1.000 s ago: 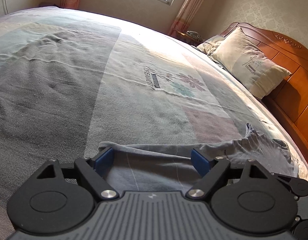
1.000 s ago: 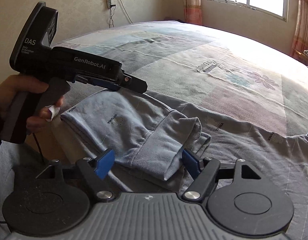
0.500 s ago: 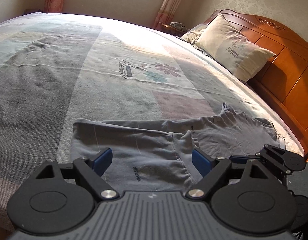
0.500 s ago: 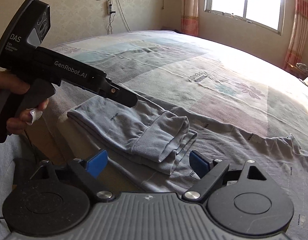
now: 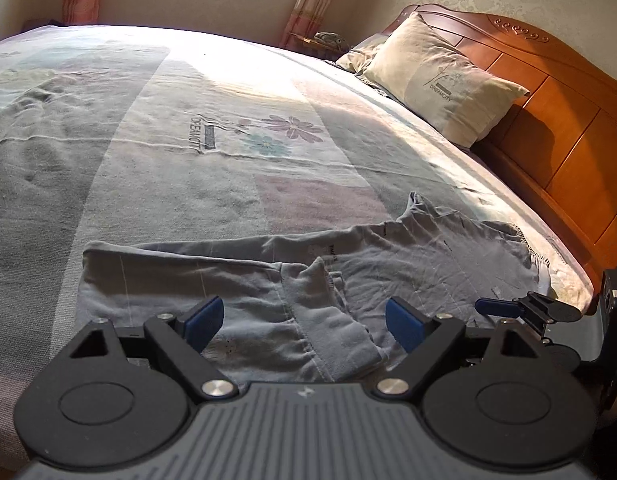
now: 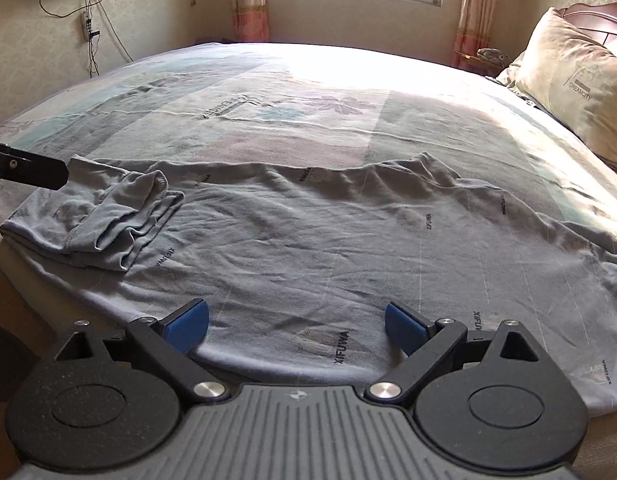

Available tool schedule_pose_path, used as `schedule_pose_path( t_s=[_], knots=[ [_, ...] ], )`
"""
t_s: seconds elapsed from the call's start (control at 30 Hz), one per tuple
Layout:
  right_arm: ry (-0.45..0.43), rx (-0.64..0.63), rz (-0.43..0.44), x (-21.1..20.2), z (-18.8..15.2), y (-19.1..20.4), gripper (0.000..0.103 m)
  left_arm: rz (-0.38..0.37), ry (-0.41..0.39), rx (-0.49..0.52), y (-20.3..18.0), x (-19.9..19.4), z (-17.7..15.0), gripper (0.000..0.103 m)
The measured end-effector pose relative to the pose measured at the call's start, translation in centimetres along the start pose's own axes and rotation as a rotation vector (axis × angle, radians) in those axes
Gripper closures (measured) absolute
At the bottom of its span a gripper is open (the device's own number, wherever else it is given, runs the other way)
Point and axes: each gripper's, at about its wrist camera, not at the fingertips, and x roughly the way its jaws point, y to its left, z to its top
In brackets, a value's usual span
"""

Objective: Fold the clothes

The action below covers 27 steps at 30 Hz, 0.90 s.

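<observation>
I'm hovering both tools, left point(image 5: 304, 322) and right point(image 6: 296, 322), wide open and empty, over the half-folded shirt point(image 6: 308, 240) on the bed point(image 6: 308, 92), lining up a grab.

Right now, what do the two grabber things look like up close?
Both look alike. The left gripper and right gripper each have two black jointed arms tipped with blue pads, silver screws at the joints, round black discs on either side and a grey ribbed body in the middle. No hands or sleeves show.
</observation>
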Motion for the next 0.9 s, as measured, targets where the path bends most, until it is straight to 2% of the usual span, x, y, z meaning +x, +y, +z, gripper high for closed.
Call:
schedule_pose_path(
  t_s=[0.1,0.37,0.67,0.9],
  knots=[
    [-0.004,-0.010,0.002,0.1,-0.6,0.0,0.000,0.014,0.042,-0.050,0.2,1.7,0.0,0.015],
    [-0.060,0.017,0.016,-0.1,-1.2,-0.3,0.000,-0.057,-0.007,0.035,-3.9,1.1,4.2,0.013],
    [-0.094,0.104,0.070,-0.5,-1.2,-1.7,0.000,-0.115,0.037,-0.019,-5.8,5.7,6.2,0.015],
    [-0.121,0.169,0.111,-0.8,-1.3,-2.8,0.000,-0.154,0.075,-0.067,-7.0,9.0,7.2,0.013]
  ],
)
